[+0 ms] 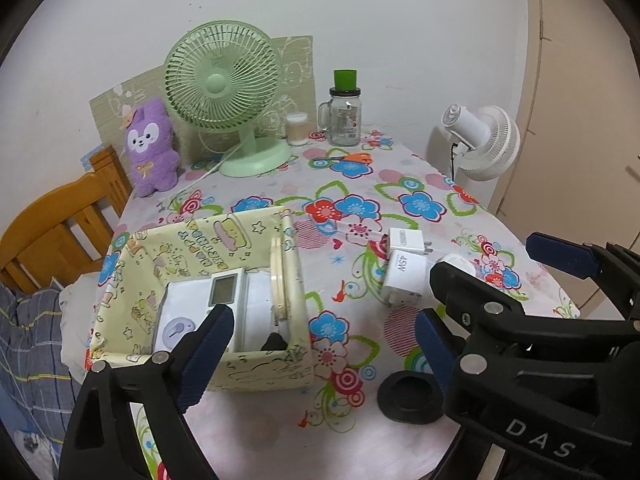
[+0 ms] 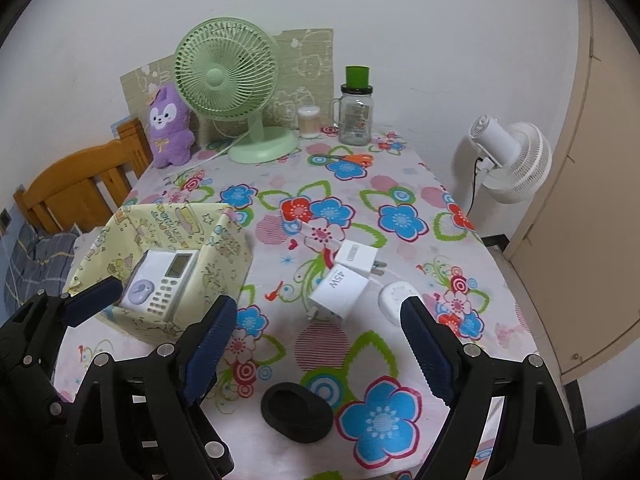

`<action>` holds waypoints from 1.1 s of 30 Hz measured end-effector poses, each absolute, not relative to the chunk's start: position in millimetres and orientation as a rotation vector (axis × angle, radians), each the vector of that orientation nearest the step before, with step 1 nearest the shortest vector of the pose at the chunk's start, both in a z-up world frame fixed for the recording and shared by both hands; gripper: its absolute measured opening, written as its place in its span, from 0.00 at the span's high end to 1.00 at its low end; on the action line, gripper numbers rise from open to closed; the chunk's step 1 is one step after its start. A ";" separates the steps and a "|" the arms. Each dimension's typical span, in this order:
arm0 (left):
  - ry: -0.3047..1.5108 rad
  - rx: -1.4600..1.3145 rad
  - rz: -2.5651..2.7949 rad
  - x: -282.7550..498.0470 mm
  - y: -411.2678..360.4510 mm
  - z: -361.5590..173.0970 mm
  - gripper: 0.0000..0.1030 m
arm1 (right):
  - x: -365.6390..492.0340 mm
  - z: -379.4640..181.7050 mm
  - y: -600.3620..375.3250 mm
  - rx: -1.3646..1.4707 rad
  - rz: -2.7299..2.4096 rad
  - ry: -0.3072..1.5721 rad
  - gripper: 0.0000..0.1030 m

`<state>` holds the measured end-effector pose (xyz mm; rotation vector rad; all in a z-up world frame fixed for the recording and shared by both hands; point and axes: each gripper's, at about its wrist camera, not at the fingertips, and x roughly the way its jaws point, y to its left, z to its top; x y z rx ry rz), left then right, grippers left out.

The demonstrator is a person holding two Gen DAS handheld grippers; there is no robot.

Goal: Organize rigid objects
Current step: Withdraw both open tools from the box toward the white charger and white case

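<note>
A yellow patterned box (image 1: pixel 256 240) (image 2: pixel 224 260) sits on the floral table, holding a white calculator-like device (image 1: pixel 224 292) (image 2: pixel 172 280) and a white case with a purple button. Two white chargers (image 1: pixel 404 264) (image 2: pixel 348 276), a white round case (image 2: pixel 396 296) and a black round disc (image 1: pixel 410 396) (image 2: pixel 296 406) lie on the cloth to the right of the box. My left gripper (image 1: pixel 324 344) is open and empty, over the box's near right corner. My right gripper (image 2: pixel 320 344) is open and empty, above the black disc; it also shows in the left wrist view (image 1: pixel 492 276).
At the table's back stand a green fan (image 1: pixel 224 92), a purple plush (image 1: pixel 152 148), a glass jar with green lid (image 1: pixel 345 112), a cotton-swab tub (image 1: pixel 298 128) and orange scissors (image 1: pixel 352 158). A wooden chair (image 1: pixel 60 232) is left; a white fan (image 1: pixel 484 136) stands right.
</note>
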<state>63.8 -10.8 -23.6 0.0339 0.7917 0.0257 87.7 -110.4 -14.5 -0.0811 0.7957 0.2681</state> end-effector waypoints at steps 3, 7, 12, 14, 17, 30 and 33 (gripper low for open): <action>0.792 0.040 0.014 65.9 -16.7 -24.7 0.09 | 88.7 -15.5 -116.9 -0.080 0.258 0.791 0.16; 0.795 0.041 -0.002 69.1 -24.1 -26.5 0.09 | 90.9 -17.8 -125.9 -0.070 0.244 0.788 0.15; 0.802 0.042 -0.024 73.8 -33.8 -30.7 0.09 | 94.2 -20.4 -135.5 -0.067 0.236 0.781 0.15; 0.797 0.037 -0.034 74.4 -36.3 -32.5 0.08 | 94.4 -21.4 -139.6 -0.071 0.237 0.767 0.15; 0.801 0.034 -0.048 76.6 -40.9 -37.1 0.07 | 94.6 -23.9 -144.1 -0.083 0.239 0.747 0.15; 0.820 0.041 -0.070 94.4 -63.0 -67.3 0.07 | 110.4 -53.5 -170.5 -0.088 0.216 0.745 0.15; 0.825 0.041 -0.071 98.6 -65.6 -74.7 0.07 | 115.3 -62.2 -176.9 -0.085 0.205 0.753 0.15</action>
